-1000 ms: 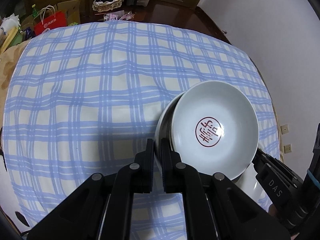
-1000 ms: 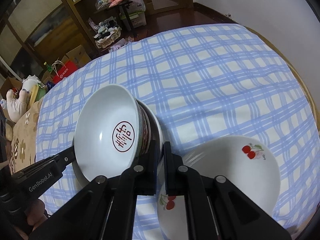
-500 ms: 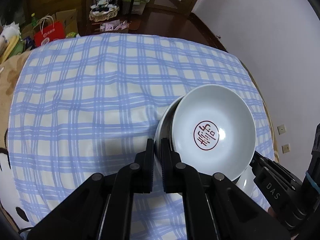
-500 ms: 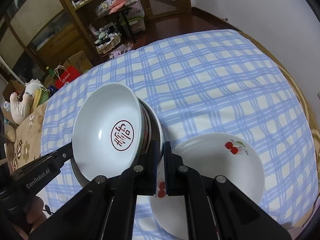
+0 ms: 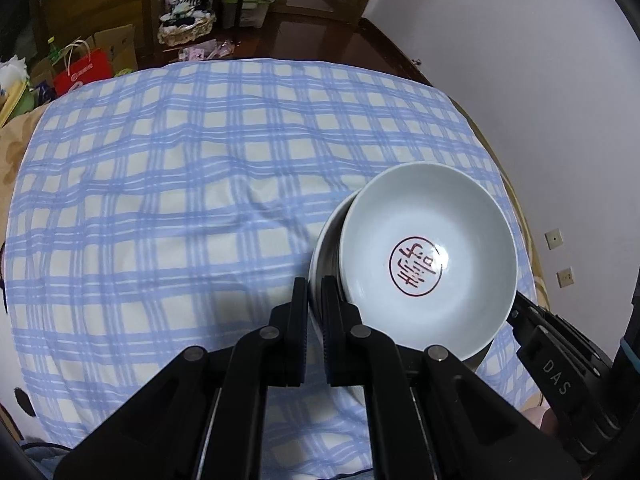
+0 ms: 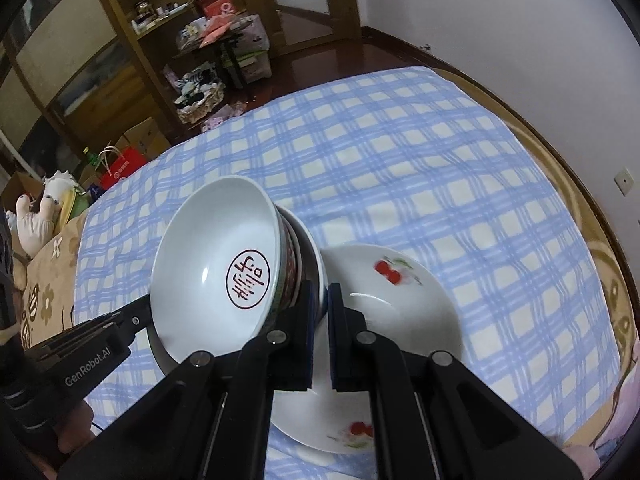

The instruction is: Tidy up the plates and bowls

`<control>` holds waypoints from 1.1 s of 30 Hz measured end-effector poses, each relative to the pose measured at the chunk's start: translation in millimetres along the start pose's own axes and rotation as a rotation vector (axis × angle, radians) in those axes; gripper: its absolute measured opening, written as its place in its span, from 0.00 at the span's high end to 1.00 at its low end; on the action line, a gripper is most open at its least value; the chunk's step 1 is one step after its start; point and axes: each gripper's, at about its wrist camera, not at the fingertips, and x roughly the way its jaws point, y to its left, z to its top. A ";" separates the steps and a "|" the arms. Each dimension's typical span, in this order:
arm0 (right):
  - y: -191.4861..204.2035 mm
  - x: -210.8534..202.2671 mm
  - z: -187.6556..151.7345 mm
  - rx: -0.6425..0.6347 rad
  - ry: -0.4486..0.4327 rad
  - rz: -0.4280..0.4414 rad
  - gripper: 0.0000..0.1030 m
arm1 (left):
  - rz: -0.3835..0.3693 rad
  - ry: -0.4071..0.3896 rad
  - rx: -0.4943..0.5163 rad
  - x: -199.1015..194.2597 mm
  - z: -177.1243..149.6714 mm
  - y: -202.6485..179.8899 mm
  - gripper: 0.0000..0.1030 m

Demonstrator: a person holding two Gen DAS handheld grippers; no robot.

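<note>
1. Bowls first: a nested stack of white ceramic bowls [image 6: 216,264], the top one bearing a red circular seal mark inside, hangs tilted above the blue-and-cream checked cloth [image 6: 400,168], carried between the two grippers.
2. Left gripper [image 5: 315,300] has its jaws pressed nearly together, pinching the rim of the lower bowl on the stack's left edge.
3. Right gripper [image 6: 323,304] does the same on the opposite rim, jaws squeezed tight on that thin white edge.
4. Why two grips? My read: a stack this heavy would swing or slip from one pinch, so opposite rims share the load and keep the bowls nested.
5. Just beside and below the stack, a white shallow plate with red cherry prints [image 6: 400,320] lies flat on the cloth; it looks like the landing spot, or a piece to clear past.
6. Pose now: both grippers point steeply downward, coming in from the near edge, each one's black body visible at the side of the other's view.
7. The stack leans, its open mouth tipped toward the left gripper's camera, so level handling matters.
</note>
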 end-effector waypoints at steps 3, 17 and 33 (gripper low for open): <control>-13.1 -3.4 -6.3 0.019 -0.002 -0.008 0.93 | -0.011 0.007 0.000 3.0 -4.4 -12.5 0.95; -67.3 7.1 -29.9 0.106 0.021 -0.015 0.93 | 0.015 0.098 0.104 43.6 -24.1 -54.8 0.95; -77.7 2.5 -31.7 0.113 -0.077 0.027 0.93 | 0.090 -0.034 0.211 21.2 -20.7 -63.0 0.84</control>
